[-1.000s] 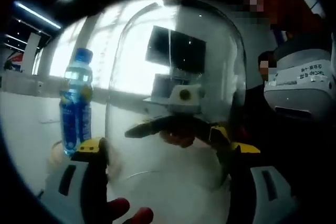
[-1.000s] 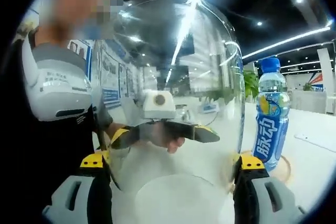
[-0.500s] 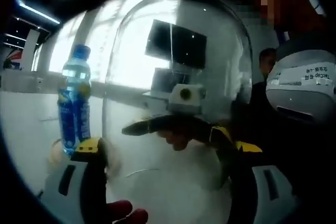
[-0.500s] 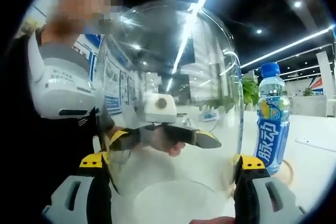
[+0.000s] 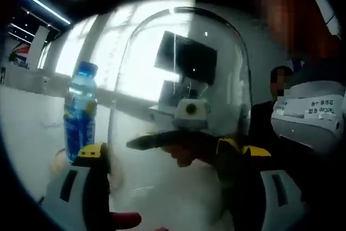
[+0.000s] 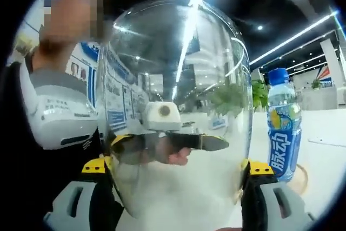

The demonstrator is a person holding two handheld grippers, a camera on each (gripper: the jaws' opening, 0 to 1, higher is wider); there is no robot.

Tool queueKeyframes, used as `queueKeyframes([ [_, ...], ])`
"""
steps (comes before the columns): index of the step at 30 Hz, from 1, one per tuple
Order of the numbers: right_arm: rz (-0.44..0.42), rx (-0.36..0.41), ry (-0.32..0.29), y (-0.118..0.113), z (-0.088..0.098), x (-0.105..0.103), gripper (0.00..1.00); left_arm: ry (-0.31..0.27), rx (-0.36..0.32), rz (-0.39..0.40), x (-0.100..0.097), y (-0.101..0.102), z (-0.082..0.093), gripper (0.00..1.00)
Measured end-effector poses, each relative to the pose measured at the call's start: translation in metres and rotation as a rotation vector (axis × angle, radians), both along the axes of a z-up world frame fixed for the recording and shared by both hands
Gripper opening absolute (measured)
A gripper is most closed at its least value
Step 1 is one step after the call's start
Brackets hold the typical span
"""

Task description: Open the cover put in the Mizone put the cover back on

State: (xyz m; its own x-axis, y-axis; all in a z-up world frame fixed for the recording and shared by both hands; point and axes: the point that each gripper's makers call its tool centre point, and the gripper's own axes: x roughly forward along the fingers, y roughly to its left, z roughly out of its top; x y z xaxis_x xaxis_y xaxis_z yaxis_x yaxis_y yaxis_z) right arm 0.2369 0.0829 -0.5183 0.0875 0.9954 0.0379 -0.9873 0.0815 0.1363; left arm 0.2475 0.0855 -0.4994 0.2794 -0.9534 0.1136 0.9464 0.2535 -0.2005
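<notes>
A clear glass dome cover (image 5: 178, 79) is held up between both grippers, off the table. My left gripper (image 5: 173, 152) has its yellow-tipped jaws pressed on the dome's two sides. My right gripper (image 6: 178, 165) clamps the same cover (image 6: 173, 79) from the opposite side. Through the glass each view shows the other gripper: the right one (image 5: 184, 139) and the left one (image 6: 167, 142). The blue Mizone bottle (image 5: 80, 112) stands upright on a round wooden base (image 5: 57, 158) beside the cover, outside it. In the right gripper view the bottle (image 6: 284, 128) is right of the dome.
The white table (image 6: 324, 150) runs under the bottle and base (image 6: 300, 177). The person stands close behind the cover, with a white device (image 5: 311, 117) on the chest. A fingertip (image 5: 124, 220) shows by the left jaw.
Both grippers keep their hold on the cover. The views have shifted slightly with the hands, and the bottle sits a little further out to the side of the dome.
</notes>
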Motion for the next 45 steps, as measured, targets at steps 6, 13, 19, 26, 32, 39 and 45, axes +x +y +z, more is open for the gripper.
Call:
queueKeyframes([
  [6,0.006,0.007,-0.043,0.001,0.017,-0.008,0.90,-0.028,0.043,-0.001,-0.008,-0.005,0.011,0.85],
  [13,0.011,0.023,-0.059,-0.001,0.036,-0.010,0.90,-0.045,0.051,0.006,-0.011,-0.006,0.029,0.85],
  [19,0.014,0.026,-0.080,-0.002,0.054,-0.009,0.90,-0.059,0.068,0.006,-0.011,-0.007,0.044,0.85],
  [26,0.019,0.024,-0.089,0.000,0.076,-0.004,0.90,-0.072,0.046,0.018,-0.006,-0.004,0.065,0.86],
  [32,0.023,0.023,-0.101,0.000,0.090,0.002,0.90,-0.081,0.053,0.021,0.000,-0.003,0.079,0.86],
  [39,0.024,0.042,-0.089,-0.002,0.108,0.015,0.90,-0.074,0.045,0.026,0.012,-0.005,0.096,0.86],
  [45,0.028,0.050,-0.095,-0.001,0.123,0.025,0.90,-0.079,0.056,0.030,0.022,-0.004,0.112,0.86],
])
